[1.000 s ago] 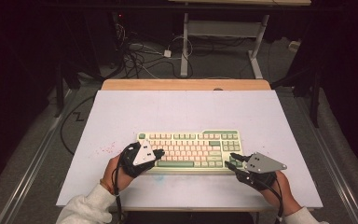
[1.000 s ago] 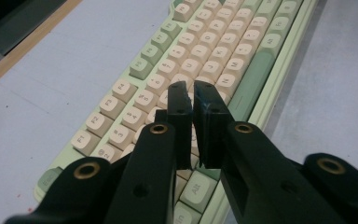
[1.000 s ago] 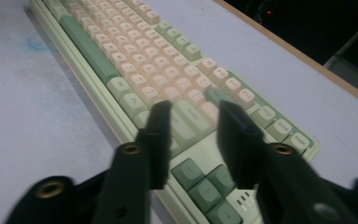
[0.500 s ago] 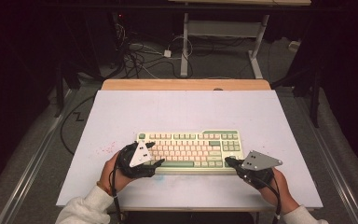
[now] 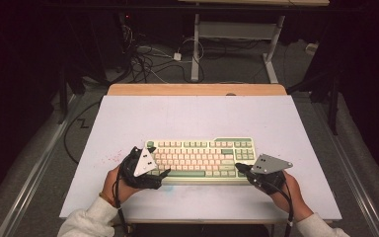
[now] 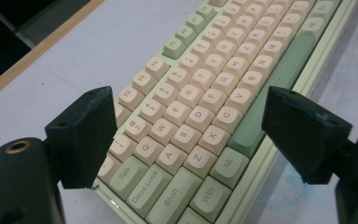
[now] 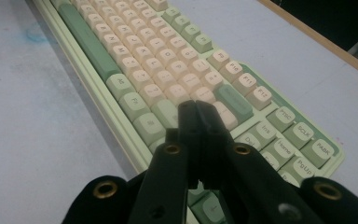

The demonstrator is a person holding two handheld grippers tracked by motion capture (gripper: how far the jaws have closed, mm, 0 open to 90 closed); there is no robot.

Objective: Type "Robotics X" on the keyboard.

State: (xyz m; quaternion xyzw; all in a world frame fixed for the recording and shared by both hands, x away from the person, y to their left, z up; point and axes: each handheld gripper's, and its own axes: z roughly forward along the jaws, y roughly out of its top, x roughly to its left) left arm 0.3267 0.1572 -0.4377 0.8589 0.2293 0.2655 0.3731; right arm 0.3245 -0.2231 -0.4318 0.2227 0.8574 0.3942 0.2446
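Note:
A pale green keyboard [image 5: 200,158] with cream keys lies on the white table top [image 5: 187,113], near its front edge. My left gripper [image 5: 152,162] is at the keyboard's left end. Its jaws have just been opening and now stand wide apart over the left-hand keys [image 6: 182,135], pressing on nothing. My right gripper [image 5: 238,167] is at the keyboard's right end. It is shut, and its joined tips [image 7: 196,109] hover just above the keys beside the arrow block. It holds nothing.
A wooden strip [image 5: 197,90] runs along the table's far edge. Beyond it are floor cables [image 5: 148,59] and a white desk frame [image 5: 237,34]. Bare white surface lies behind and to both sides of the keyboard.
The left gripper's jaws have spread from shut to wide open, and its grey plate has turned into sight. The right gripper's jaws have closed. Both hands stay by the keyboard's ends.

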